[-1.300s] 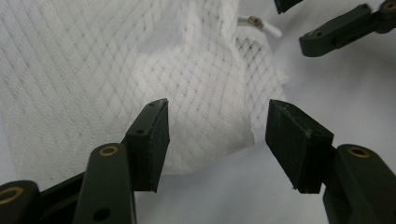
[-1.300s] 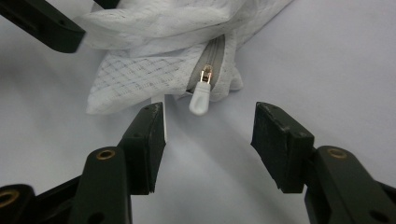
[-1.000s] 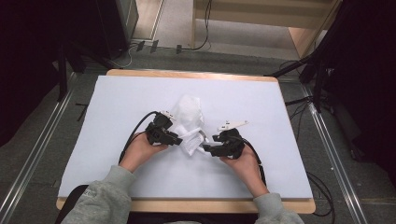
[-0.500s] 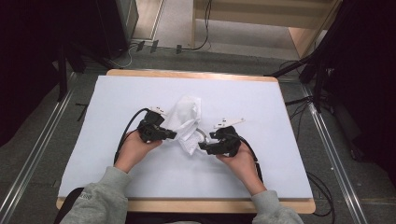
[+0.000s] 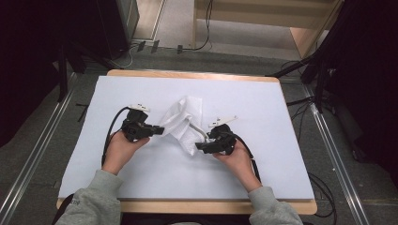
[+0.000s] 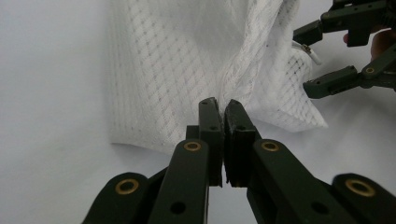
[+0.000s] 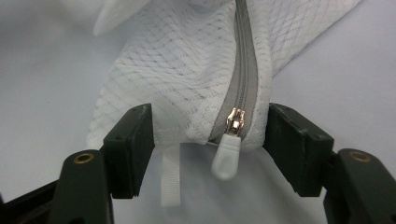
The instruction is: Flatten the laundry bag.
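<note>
A white mesh laundry bag (image 5: pixel 182 118) lies crumpled in the middle of the white table cover (image 5: pixel 281 117). My left gripper (image 5: pixel 158 131) is at the bag's left edge. In the left gripper view its jaws (image 6: pixel 220 108) are shut on a fold of the mesh (image 6: pixel 177 70). My right gripper (image 5: pixel 199 146) is at the bag's near corner and has just been opening. In the right gripper view it (image 7: pixel 210 128) stands open with that corner between the jaws. There the grey zipper (image 7: pixel 243 70) ends in a white pull tab (image 7: pixel 226 156), beside a white ribbon loop (image 7: pixel 170 179).
The table's wooden edge (image 5: pixel 187 206) runs along the front. Black cables (image 5: pixel 111 129) trail from both grippers. Metal rails (image 5: pixel 28 173) line the floor on both sides, with dark equipment (image 5: pixel 366 70) at the right and left rear.
The left jaws closed on the bag's edge and that hand moved left with it, spreading the mesh. The right hand stayed put with its jaws slightly wider.
</note>
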The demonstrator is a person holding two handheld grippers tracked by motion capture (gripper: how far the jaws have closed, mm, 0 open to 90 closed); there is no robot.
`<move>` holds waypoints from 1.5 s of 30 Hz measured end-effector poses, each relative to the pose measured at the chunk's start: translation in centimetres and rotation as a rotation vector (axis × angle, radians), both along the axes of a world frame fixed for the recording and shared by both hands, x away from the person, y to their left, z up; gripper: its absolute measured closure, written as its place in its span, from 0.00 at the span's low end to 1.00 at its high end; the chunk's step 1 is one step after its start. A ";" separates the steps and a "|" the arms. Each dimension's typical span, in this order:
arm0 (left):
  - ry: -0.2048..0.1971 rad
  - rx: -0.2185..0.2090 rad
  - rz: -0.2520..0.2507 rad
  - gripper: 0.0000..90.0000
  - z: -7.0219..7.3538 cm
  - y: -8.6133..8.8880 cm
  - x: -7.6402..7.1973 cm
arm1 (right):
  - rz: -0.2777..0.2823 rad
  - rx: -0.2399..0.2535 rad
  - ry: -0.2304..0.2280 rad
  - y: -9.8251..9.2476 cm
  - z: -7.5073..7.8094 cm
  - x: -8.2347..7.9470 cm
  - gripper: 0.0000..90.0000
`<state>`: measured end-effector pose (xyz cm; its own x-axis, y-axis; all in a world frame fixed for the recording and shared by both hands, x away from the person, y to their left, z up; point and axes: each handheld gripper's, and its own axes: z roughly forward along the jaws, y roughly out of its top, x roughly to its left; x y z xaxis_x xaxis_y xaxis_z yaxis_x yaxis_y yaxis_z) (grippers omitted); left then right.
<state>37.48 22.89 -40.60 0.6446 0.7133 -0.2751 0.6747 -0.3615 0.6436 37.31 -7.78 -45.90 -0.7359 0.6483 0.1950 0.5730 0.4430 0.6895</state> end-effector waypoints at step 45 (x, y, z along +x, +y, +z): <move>0.150 -0.148 0.295 0.97 -3.2 11.2 0.8 | 0.070 0.026 -0.027 -1.6 3.6 0.1 0.86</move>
<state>38.33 34.12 -43.80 0.3615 0.8082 -0.4648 0.8269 -0.0476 0.5603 37.45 -9.42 -42.32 -0.7844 0.5904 0.1901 0.5221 0.4631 0.7162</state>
